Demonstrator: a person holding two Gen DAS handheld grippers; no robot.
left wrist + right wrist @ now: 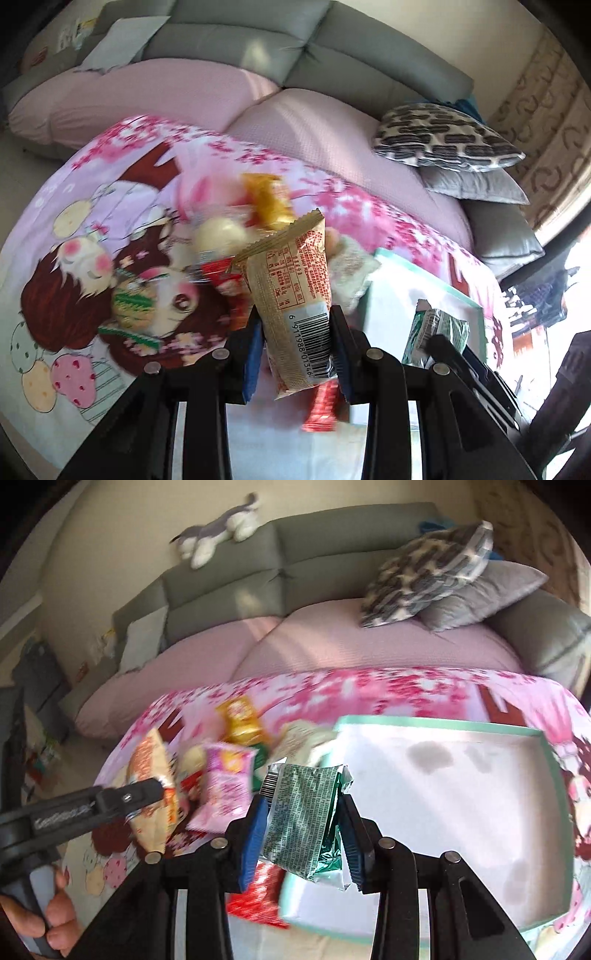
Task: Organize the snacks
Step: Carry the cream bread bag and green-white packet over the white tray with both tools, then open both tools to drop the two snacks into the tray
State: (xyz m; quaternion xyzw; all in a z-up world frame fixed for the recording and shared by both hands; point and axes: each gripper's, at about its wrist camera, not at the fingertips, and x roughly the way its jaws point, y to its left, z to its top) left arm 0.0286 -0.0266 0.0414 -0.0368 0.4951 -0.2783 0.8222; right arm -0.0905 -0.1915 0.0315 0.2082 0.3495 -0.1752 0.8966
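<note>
A pink cartoon-print cloth [388, 690] covers the surface, with a grey sofa [332, 550] beyond it. The left gripper [295, 328] is clamped on a beige snack packet [291, 295] above the snack pile [229, 760]. The right gripper [303, 819] grips a crinkled green packet [303, 812] at the near-left edge of the white, teal-rimmed tray [443, 725].

Both grippers are black with silver screws, blue-padded fingers [255, 830]; bare-skinned left hand [55, 915].
</note>
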